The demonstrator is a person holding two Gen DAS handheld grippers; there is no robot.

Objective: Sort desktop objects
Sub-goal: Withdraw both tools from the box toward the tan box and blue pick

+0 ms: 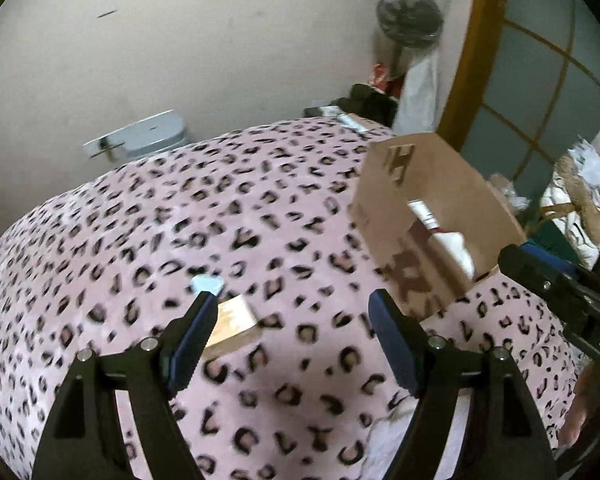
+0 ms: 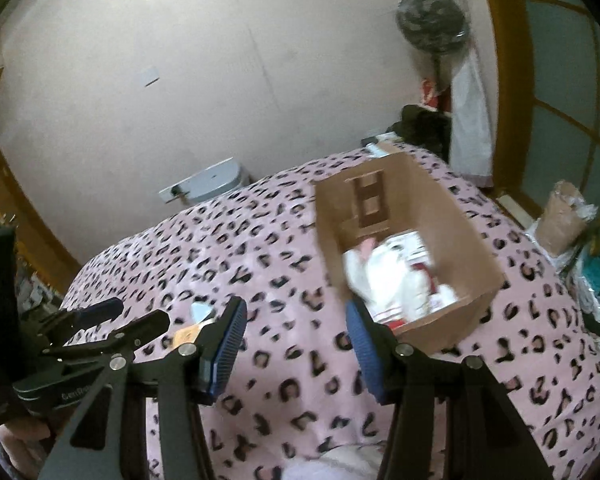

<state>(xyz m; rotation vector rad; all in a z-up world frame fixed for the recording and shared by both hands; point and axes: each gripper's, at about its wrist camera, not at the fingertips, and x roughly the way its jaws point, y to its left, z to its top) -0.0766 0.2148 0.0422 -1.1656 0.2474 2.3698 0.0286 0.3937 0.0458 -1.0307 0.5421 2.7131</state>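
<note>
Box [image 2: 452, 240] part filled; I hover both grippers, jaws released, empty. Next: left gripper [image 1: 292, 312] onto small packet [image 1: 234, 320], grasp.

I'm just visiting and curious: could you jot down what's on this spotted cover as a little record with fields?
surface: pink leopard-print blanket
container: open cardboard box, white and red items inside
loose items: small tan packet; pale blue piece beyond it
left gripper: open, empty, near the packet
right gripper: open, empty, near the box
</note>
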